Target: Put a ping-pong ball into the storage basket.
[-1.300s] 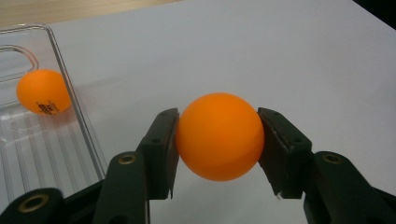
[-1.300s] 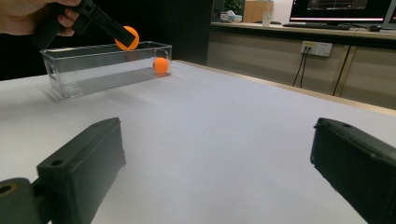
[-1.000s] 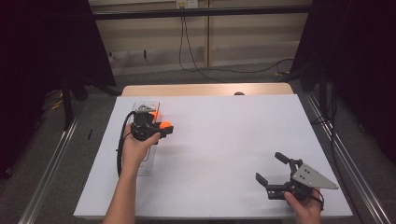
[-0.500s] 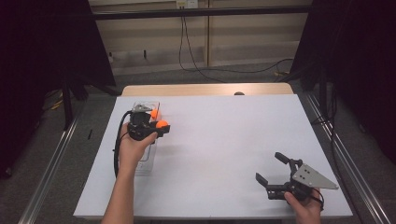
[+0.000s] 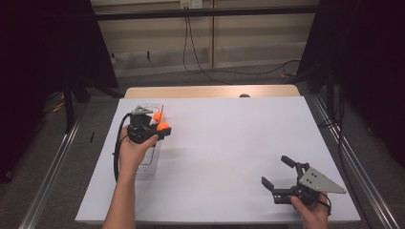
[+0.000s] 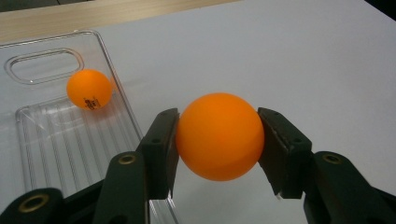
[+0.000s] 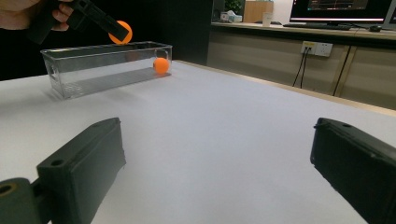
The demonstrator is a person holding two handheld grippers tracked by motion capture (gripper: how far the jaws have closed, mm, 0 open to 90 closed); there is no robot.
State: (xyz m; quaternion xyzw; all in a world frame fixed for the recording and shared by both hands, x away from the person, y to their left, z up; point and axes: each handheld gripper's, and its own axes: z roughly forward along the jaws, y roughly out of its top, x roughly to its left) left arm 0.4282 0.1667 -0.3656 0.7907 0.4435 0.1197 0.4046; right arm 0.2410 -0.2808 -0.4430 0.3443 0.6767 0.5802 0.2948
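Watching the left side: a person's left hand [image 5: 131, 151] comes up from the near edge of the white table [image 5: 229, 143], holding the left gripper [image 5: 160, 129] above the table's left part.
Left gripper: clamped on an orange ping-pong ball [image 6: 219, 135], one black jaw pressed on each side of it; the ball is lifted off the surface.
Held ball's place: in the left gripper view it hangs just beside the long wall of the clear plastic bin [image 6: 70, 135], over bare table rather than over the bin's floor; in the right gripper view it sits above the bin's top rim.
Bin: a long, clear, ribbed-bottom box with a handle slot in its far end wall, lying on the table's left part, partly under the hand in the high view.
Second ball: another orange ping-pong ball [image 6: 88, 88] rests inside the bin, at the far end near the handle slot, with small dark print on it.
Middle of the table: plain white sheet, with a strip of wooden tabletop [image 5: 210, 90] at the far edge.
Right gripper [image 5: 279, 176]: low at the near right corner, well apart from the bin, held in the right hand [image 5: 310, 212]; jaws spread wide with only bare table between them, gripping nothing.
Grey plate: the three-cornered plate [image 5: 320, 180] sits on top of the right gripper.
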